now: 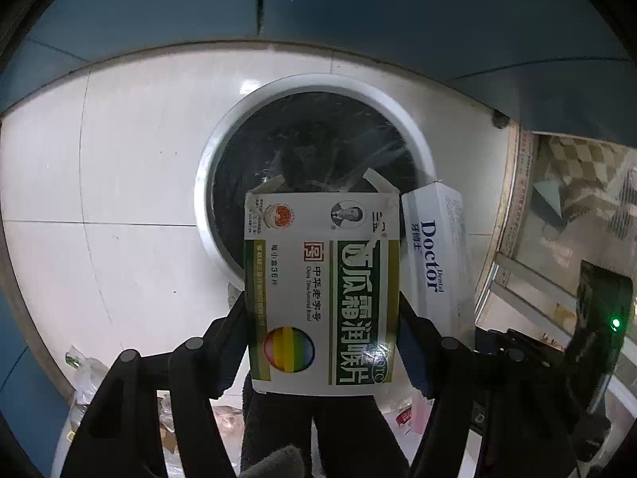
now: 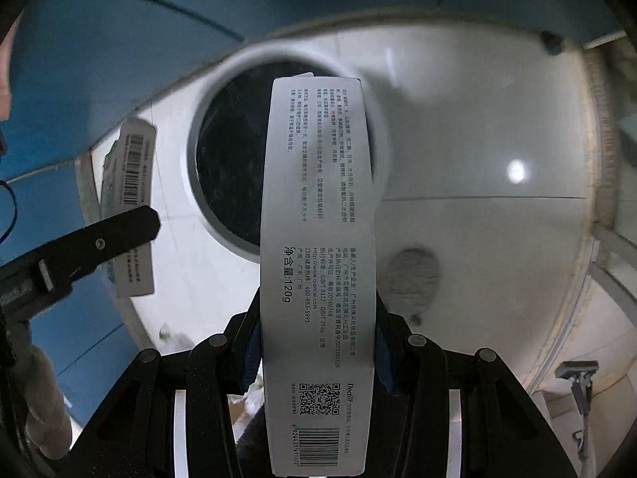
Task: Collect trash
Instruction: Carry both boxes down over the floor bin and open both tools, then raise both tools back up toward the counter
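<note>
Trash: a flat green-and-white cardboard lozenge box (image 1: 322, 294), top flaps open, is clamped in the left gripper (image 1: 322, 318); a long pale-grey toothpaste carton (image 2: 318, 263) is pinched in the right gripper (image 2: 318, 338). Both hang over the round white bin (image 1: 223, 183) with its glossy black liner. Risk: light, slick cartons may clip the rim and fall onto the tile floor (image 1: 119, 159).

Both grippers (image 1: 322, 318) (image 2: 318, 342) are black, with round rivets and blue pads.

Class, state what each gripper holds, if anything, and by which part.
Left gripper: green-and-white lozenge box, clamped by its long side edges. Right gripper: grey Doctor toothpaste box, clamped across its lower half.
</note>
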Demonstrator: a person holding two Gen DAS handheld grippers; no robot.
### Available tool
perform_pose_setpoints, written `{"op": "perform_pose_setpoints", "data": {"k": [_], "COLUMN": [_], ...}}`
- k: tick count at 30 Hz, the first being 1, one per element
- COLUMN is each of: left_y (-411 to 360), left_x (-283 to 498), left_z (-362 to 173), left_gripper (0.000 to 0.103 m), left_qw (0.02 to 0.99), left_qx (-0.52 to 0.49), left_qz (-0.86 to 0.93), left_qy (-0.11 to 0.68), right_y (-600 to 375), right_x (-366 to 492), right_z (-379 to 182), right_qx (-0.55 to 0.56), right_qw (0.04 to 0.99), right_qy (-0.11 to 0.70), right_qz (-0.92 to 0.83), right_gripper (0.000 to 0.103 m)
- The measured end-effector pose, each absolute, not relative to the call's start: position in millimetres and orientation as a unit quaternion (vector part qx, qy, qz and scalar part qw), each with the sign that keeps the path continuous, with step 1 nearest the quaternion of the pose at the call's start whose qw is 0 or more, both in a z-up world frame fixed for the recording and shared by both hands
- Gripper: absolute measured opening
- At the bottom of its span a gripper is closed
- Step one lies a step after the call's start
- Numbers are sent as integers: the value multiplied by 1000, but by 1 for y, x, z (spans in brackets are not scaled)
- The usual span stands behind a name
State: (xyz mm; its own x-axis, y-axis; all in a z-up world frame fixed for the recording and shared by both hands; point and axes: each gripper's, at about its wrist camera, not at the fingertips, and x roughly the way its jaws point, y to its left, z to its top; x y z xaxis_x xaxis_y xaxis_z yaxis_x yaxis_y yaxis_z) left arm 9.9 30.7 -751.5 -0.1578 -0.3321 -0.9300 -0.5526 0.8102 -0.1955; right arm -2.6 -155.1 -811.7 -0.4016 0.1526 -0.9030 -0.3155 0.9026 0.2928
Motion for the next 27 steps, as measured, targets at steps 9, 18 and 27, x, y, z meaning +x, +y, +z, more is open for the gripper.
{"op": "perform_pose_setpoints", "data": {"k": [9,18,27], "left_y": [24,23,28], "left_x": [-13,-36,-68], "left_z": [-727,-675,-582], "left_gripper": [99,99,99], "left_qw": [635,654,671], "left_qx": [-184,-174,-180], "left_qz": [177,211,195], "left_qy": [729,706,692], "right_y": [-138,-144,-163], "right_x": [4,4,-6], "right_z": [-820,-756,-655], "right_qx": [-86,-115,-126], "right_qw": [585,636,670], "right_qy": [787,747,715], "right_qz": [177,156,156], "right_gripper": [102,103,103]}}
